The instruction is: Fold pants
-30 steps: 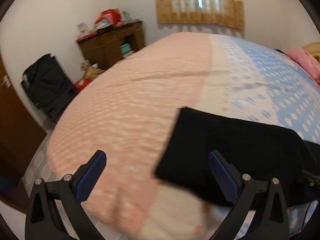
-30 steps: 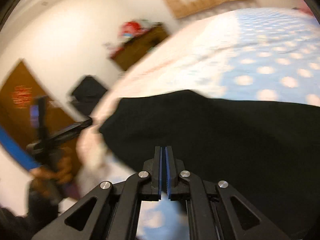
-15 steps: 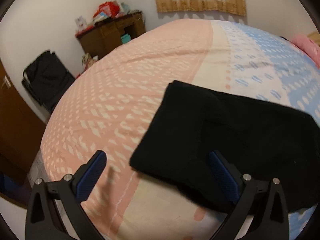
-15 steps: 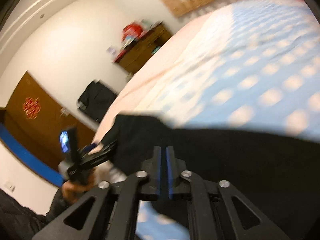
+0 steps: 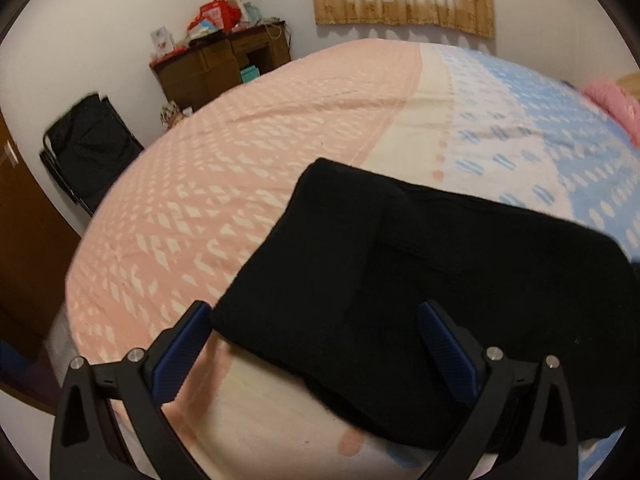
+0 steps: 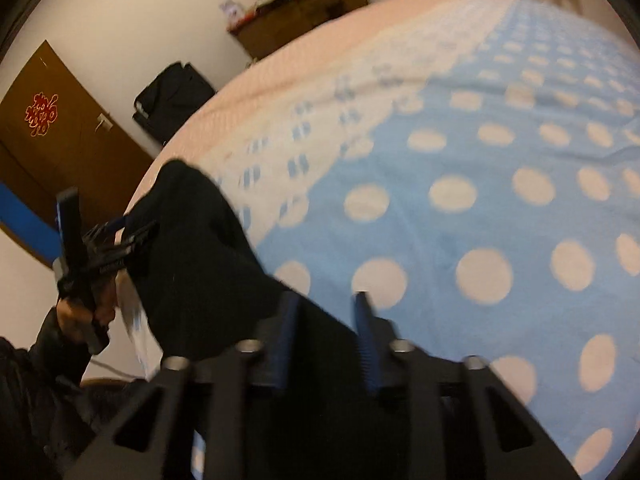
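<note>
Your left gripper (image 5: 316, 312) hangs with fingers spread wide above the near edge of the bed (image 5: 248, 168), nothing pinched between them. The black pants (image 5: 420, 280) lie folded flat on the bedspread, filling the left-wrist view from centre toward 4 o'clock. Your right gripper (image 6: 326, 300) shows a narrow gap, its fingers closing, with no cloth between the pads; from there the pants sit at 8 o'clock, your left hand (image 6: 80, 312) beside them.
</note>
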The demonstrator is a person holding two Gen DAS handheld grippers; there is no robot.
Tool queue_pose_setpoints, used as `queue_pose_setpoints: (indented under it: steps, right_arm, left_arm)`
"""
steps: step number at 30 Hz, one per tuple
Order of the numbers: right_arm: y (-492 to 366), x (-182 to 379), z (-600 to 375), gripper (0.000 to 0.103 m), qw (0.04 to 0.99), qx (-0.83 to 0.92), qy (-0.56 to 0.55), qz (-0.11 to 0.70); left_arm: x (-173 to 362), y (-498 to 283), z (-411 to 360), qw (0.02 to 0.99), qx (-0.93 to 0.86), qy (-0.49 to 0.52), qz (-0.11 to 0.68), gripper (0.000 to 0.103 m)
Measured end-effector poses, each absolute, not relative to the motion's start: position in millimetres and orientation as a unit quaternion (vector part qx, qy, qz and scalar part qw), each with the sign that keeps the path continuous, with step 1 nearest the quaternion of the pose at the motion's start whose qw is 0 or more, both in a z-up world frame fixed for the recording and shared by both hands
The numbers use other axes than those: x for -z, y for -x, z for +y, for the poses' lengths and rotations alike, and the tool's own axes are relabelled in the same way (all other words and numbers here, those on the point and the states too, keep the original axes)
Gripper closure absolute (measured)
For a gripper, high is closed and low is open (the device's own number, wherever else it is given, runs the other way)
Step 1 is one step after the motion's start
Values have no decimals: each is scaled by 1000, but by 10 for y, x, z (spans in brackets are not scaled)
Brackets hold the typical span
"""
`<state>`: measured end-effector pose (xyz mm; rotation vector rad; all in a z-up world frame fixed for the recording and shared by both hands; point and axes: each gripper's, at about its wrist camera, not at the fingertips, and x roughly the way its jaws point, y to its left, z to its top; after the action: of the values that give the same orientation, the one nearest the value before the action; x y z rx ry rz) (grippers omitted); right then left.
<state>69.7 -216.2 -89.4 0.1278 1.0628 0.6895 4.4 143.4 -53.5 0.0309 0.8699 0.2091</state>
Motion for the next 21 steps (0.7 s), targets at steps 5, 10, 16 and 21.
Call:
queue_pose_setpoints:
  steps: [5, 10, 16, 21]
  right_arm:
    - [-332, 760, -2111, 83, 808, -348, -71, 470]
    - [-171, 942, -1966, 83, 793, -353, -69, 492]
    - [-293, 675, -2133, 66, 826, -330, -87, 448]
    - [-483, 618, -2025, 43, 833, -328, -14, 445]
  left_arm:
    - [566, -35, 1426, 905, -98, 4, 413, 0]
    - [590, -26, 1395, 909, -106, 1, 403, 0]
    - [586, -23, 1403, 911, -105, -2, 398, 0]
    - [599, 1, 1390, 914, -111, -4, 390, 0]
